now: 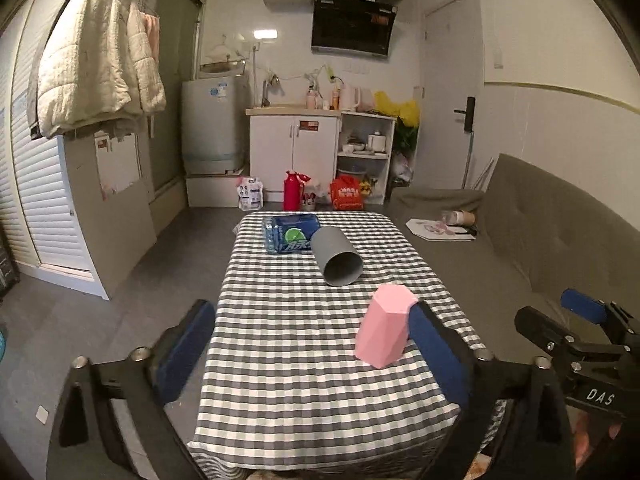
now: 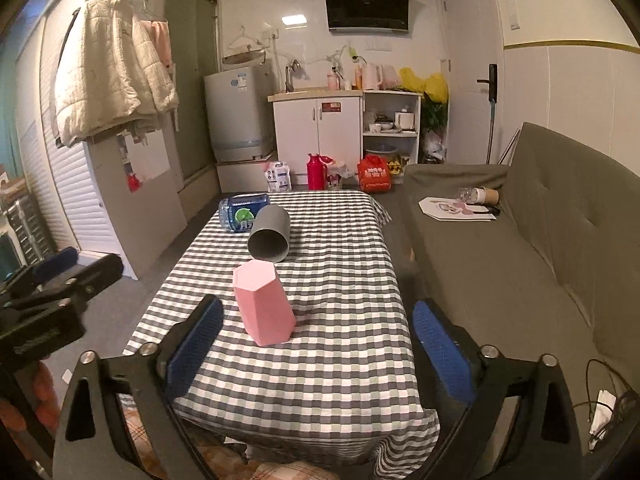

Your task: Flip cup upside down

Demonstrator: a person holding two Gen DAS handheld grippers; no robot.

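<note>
A pink faceted cup (image 1: 385, 325) (image 2: 264, 303) stands upside down, closed base up, on the checked tablecloth (image 1: 296, 344) (image 2: 340, 280). A grey cup (image 1: 335, 256) (image 2: 270, 233) lies on its side farther back, its open mouth facing me. My left gripper (image 1: 312, 344) is open and empty above the near table edge; its right finger (image 1: 436, 352) is just beside the pink cup. My right gripper (image 2: 316, 344) is open and empty, the pink cup a little ahead between its fingers. The right gripper also shows in the left wrist view (image 1: 576, 320).
A blue wet-wipes pack (image 1: 290, 234) (image 2: 242, 213) lies behind the grey cup. A grey sofa (image 1: 540, 248) (image 2: 520, 248) runs along the table's right side with papers and a paper cup on it. Kitchen cabinets, a red flask and bags stand beyond the table.
</note>
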